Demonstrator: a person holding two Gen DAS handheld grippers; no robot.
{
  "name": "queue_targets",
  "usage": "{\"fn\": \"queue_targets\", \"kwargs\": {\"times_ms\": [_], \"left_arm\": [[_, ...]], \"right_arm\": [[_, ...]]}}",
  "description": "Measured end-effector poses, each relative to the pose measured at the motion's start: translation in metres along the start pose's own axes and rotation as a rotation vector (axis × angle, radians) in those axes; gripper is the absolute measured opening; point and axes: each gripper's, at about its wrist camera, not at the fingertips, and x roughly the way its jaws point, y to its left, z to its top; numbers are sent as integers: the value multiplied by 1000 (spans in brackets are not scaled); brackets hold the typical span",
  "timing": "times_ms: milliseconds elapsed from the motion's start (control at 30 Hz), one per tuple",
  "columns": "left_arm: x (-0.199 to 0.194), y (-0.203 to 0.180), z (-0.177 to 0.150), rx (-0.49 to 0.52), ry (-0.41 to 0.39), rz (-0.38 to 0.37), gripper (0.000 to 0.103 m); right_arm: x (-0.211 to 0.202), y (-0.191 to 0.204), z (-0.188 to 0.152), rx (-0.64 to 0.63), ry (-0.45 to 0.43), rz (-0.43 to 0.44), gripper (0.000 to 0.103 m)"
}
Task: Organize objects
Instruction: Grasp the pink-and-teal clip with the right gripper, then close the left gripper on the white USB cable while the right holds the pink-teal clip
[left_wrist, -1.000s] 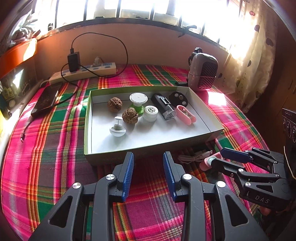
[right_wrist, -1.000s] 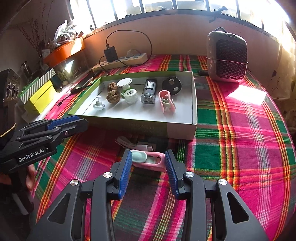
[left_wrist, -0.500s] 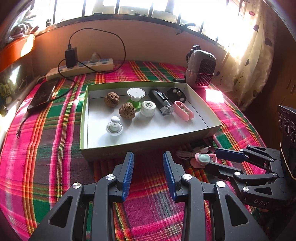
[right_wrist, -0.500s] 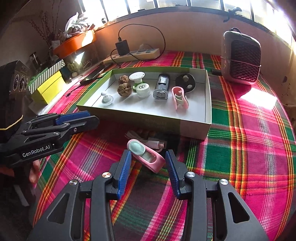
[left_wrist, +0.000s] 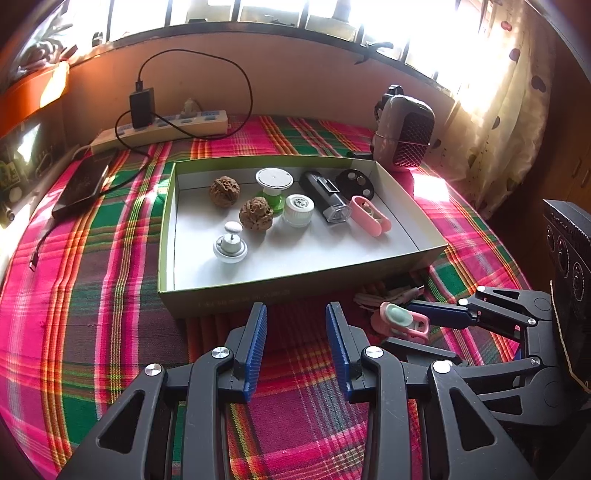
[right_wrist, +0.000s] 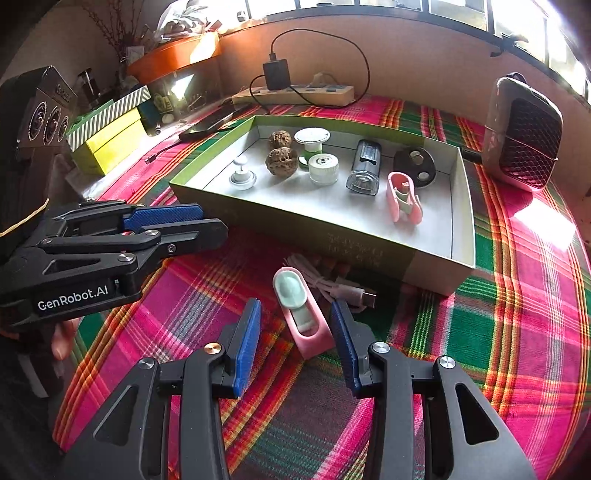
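The pink clip (right_wrist: 301, 314) lies on the table just in front of the green box (right_wrist: 369, 251), beside a white cable (right_wrist: 332, 284), its long axis running toward the box, mint end farthest. The right hand-held gripper (right_wrist: 295, 347) straddles its near end, open and not yet pressing; the left hand-held gripper (left_wrist: 295, 347) hangs open and empty farther away.

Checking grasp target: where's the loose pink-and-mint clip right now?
The pink-and-mint plastic clip lies on the plaid tablecloth outside the green cardboard box, between the right gripper fingers, beside the coiled white cable.
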Motion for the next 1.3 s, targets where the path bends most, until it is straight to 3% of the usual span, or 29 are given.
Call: {"fn": "queue_targets", "kwargs": {"times_ms": [300, 567, 1300], "left_arm": [[4, 1, 0, -1, 17, -6, 31], [8, -5, -1, 17, 32, -10, 31], [36, -55, 11, 170, 75, -100, 32]], "right_arm": [[7, 8, 4, -33, -7, -42, 39], [2, 4, -3, -23, -20, -85, 18], [-43, -55, -42, 149, -65, -190, 18]]}}
